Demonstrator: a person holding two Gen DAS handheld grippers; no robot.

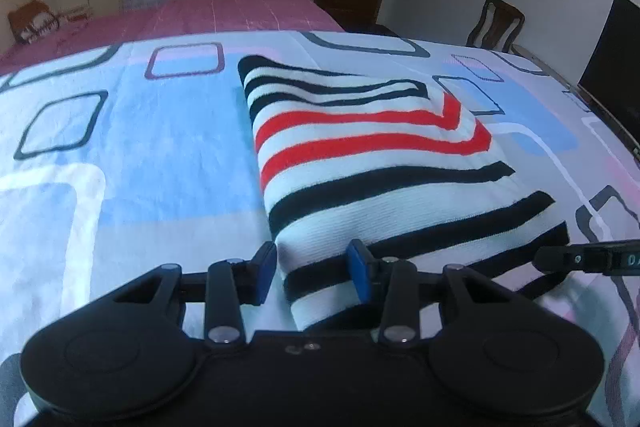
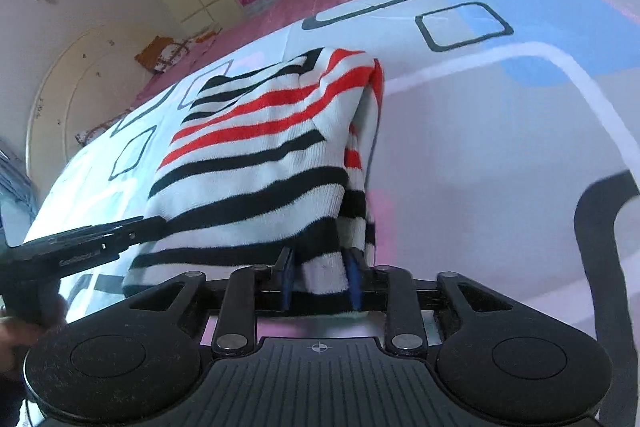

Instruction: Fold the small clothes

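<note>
both jaws bracket the near hem of the striped sweater (image 1: 360,163): left gripper (image 1: 312,273) stands wide around its corner, right gripper (image 2: 320,281) narrow, pinching the hem. beyond, it lies folded on the patterned bedsheet (image 1: 160,131).

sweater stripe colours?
White sweater with black and red stripes; clearest in the left wrist view.
</note>
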